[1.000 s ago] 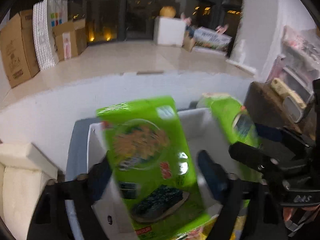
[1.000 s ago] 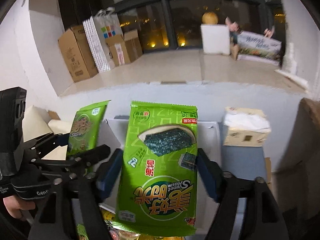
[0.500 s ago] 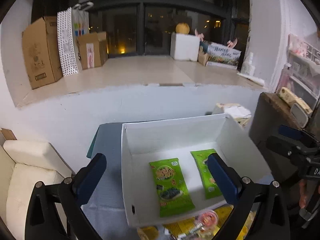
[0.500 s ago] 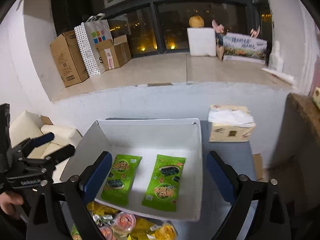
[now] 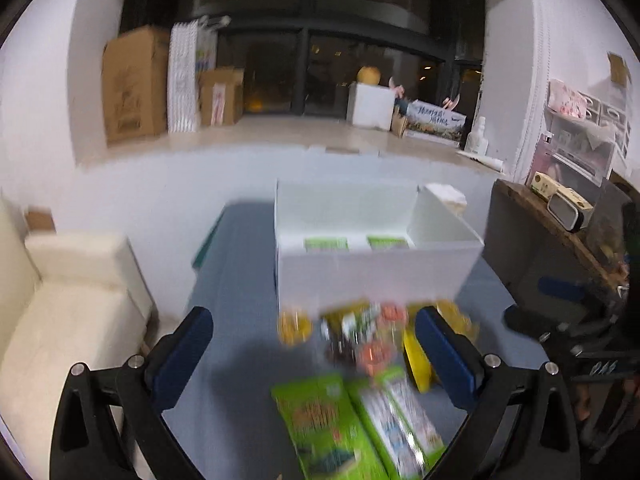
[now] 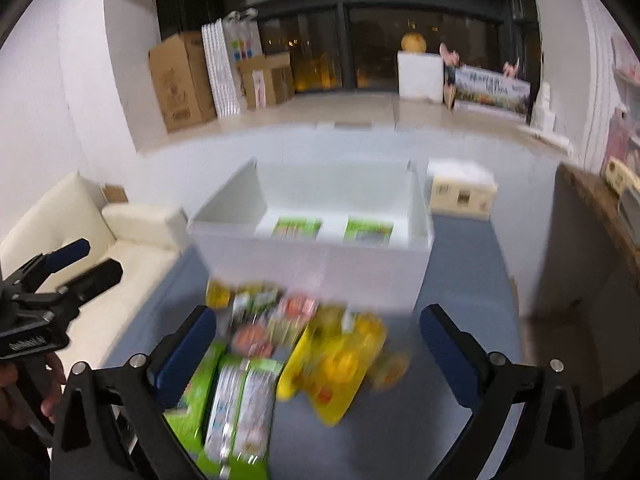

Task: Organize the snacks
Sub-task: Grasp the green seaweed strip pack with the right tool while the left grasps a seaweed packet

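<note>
Two tools we hold, left tool (image 5: 314, 344) and right tool (image 6: 318, 340), both gape wide, nothing between their fingers. Just ahead and below them, a blurred snack pile (image 6: 296, 344) lies on the blue surface (image 5: 236, 280). Beyond it, the white box (image 6: 320, 264) holds two green seaweed packets (image 6: 298, 227), side by side.
</note>
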`<state>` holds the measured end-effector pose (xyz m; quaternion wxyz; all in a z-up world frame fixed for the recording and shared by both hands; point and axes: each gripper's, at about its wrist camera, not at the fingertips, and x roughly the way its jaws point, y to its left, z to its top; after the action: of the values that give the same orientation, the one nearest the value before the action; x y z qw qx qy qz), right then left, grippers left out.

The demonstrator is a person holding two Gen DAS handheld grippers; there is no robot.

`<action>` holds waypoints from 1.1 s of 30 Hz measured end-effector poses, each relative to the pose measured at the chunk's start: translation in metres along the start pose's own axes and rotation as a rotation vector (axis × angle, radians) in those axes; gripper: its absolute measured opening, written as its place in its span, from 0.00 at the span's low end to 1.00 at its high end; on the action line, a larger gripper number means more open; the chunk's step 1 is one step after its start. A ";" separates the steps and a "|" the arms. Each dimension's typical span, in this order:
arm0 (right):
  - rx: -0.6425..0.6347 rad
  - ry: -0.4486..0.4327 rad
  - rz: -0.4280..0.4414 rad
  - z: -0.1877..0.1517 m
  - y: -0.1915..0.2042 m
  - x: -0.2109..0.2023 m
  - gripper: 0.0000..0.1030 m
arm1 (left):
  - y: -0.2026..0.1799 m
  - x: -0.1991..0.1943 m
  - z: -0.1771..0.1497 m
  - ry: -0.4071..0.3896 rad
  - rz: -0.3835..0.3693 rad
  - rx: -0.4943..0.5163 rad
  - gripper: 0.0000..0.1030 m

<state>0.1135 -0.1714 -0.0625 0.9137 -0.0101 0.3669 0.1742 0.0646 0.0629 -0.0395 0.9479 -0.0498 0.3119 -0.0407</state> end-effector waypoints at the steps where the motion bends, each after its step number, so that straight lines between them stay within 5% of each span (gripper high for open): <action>1: 0.008 0.024 0.003 -0.011 0.004 0.005 1.00 | 0.004 -0.004 -0.010 0.013 0.001 -0.021 1.00; 12: -0.055 0.209 -0.029 -0.062 0.054 0.075 1.00 | 0.030 -0.017 -0.059 0.076 0.074 -0.040 1.00; 26: -0.103 0.277 -0.085 -0.087 0.066 0.116 1.00 | 0.045 0.002 -0.077 0.144 0.046 -0.089 1.00; 32: -0.120 0.262 -0.055 -0.089 0.072 0.118 0.87 | 0.041 0.013 -0.081 0.175 0.050 -0.086 1.00; 33: -0.128 0.252 -0.047 -0.089 0.073 0.114 0.71 | 0.040 0.015 -0.082 0.181 0.051 -0.084 1.00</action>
<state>0.1073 -0.0803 -0.1964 0.8616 -0.0989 0.4667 0.1734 0.0294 0.0950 -0.1185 0.9136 -0.0775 0.3990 -0.0078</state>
